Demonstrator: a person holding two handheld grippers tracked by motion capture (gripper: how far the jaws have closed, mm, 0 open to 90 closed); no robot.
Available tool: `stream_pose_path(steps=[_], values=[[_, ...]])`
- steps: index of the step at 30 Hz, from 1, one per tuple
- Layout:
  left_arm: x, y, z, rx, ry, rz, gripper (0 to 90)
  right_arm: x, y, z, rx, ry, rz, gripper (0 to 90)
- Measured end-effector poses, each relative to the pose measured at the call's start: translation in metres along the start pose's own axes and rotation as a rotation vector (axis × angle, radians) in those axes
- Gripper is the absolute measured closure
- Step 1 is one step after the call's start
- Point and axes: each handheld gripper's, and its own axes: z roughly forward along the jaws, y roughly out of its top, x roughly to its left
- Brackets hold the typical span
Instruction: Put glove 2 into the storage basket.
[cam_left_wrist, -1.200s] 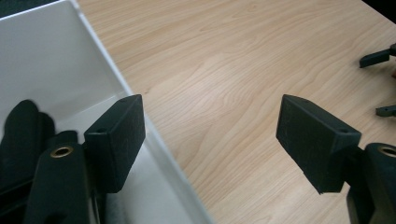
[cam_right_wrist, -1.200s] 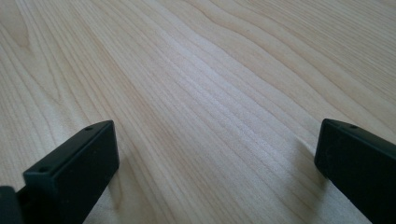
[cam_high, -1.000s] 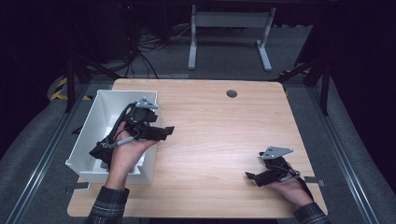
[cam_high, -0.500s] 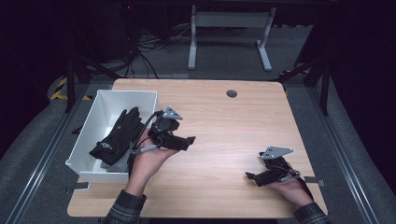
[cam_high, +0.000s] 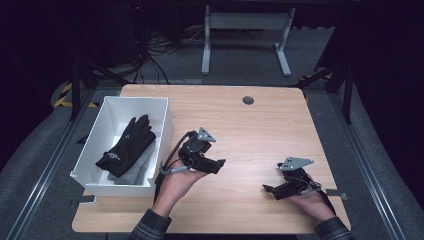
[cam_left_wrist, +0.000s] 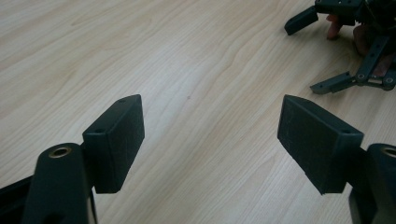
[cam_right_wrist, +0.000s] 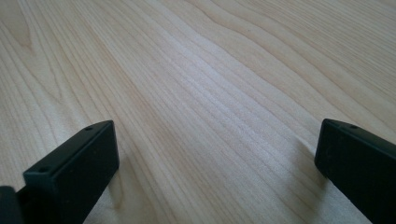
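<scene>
A black glove (cam_high: 127, 145) lies on top of a grey one (cam_high: 136, 167) inside the white bin (cam_high: 155, 116) at the table's left. My left gripper (cam_high: 220, 165) hovers over the bare wood just right of the bin, jaws open and empty; in the left gripper view (cam_left_wrist: 210, 135) only table shows between the pads. My right gripper (cam_high: 267, 190) rests low near the front right of the table, open, with bare wood between its jaws in the right gripper view (cam_right_wrist: 215, 158). The right gripper (cam_left_wrist: 345, 46) also appears at the top right of the left gripper view.
The wooden table (cam_high: 240, 125) has a dark round grommet (cam_high: 248, 100) near its back edge. The bin's right wall stands close to my left hand. Dark floor, cables and a metal stand leg (cam_high: 205, 45) lie beyond the table.
My left gripper has moved out of the bin to the right and lower over the table, leaving the black glove in the bin. The right gripper has stayed put.
</scene>
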Motion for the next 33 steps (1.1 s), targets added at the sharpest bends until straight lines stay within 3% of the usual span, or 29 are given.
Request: stream_pose_path(steps=[6,19,28,31,33], values=[[-0.007,-0.013,0.023,0.011,-0.014,0.018,22.5,0.0,0.0,0.0,0.0,0.002,-0.002,0.0],[-0.013,-0.039,0.055,0.033,-0.021,0.053,16.7,0.0,0.0,0.0,0.0,0.002,-0.002,0.0],[-0.017,-0.056,0.072,0.045,0.018,0.093,15.5,0.0,0.0,0.0,0.0,0.003,-0.002,0.0],[-0.02,-0.062,0.082,0.085,0.056,0.122,14.2,0.0,0.0,0.0,0.0,0.002,-0.003,0.0],[-0.02,-0.064,0.084,0.072,0.042,0.112,11.5,0.0,0.0,0.0,0.0,0.003,-0.003,0.0]])
